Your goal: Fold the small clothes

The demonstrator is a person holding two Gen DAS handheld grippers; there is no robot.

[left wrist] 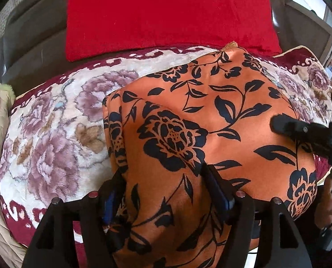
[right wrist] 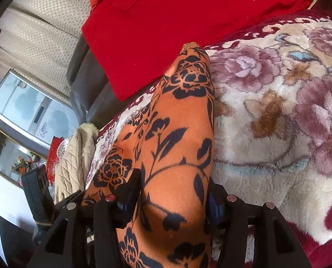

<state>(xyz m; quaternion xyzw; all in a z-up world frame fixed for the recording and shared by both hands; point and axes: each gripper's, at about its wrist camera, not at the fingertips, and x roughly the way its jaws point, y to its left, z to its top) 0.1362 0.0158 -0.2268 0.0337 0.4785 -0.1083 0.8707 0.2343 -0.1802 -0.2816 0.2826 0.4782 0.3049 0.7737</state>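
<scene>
**Orange floral garment spread on the plush blanket, a gripper at each side**

While the orange garment (left wrist: 210, 116) with its black flower print lies across the plush floral blanket (left wrist: 54, 122), the left gripper (left wrist: 163, 178) stands over its near left part with its jaws apart. One finger sits at the garment's left edge, the other rests on the cloth further in, and fabric runs between them; whether the pads press on it cannot be told. In the right wrist view the right gripper (right wrist: 172, 192) straddles a raised, ridge-like run of the same garment (right wrist: 179, 134), with cloth filling the gap between its parted fingers. Here too a grip cannot be made out.

In the left wrist view the right gripper's black finger (left wrist: 286, 125) lies on the garment near its right edge, and part of a hand (left wrist: 328, 198) shows at the lower right.

Beyond the garment a red cushion (left wrist: 166, 15) lies at the far edge of the blanket, its near edge just beside the garment's far corner. Behind it is a dark grey upholstered back (left wrist: 32, 44). A beige quilted cloth (right wrist: 70, 163) hangs off the blanket's side. Past it the right wrist view shows a dotted curtain (right wrist: 43, 33), a glass-fronted cabinet (right wrist: 27, 105) and some flowers (right wrist: 21, 165).
</scene>
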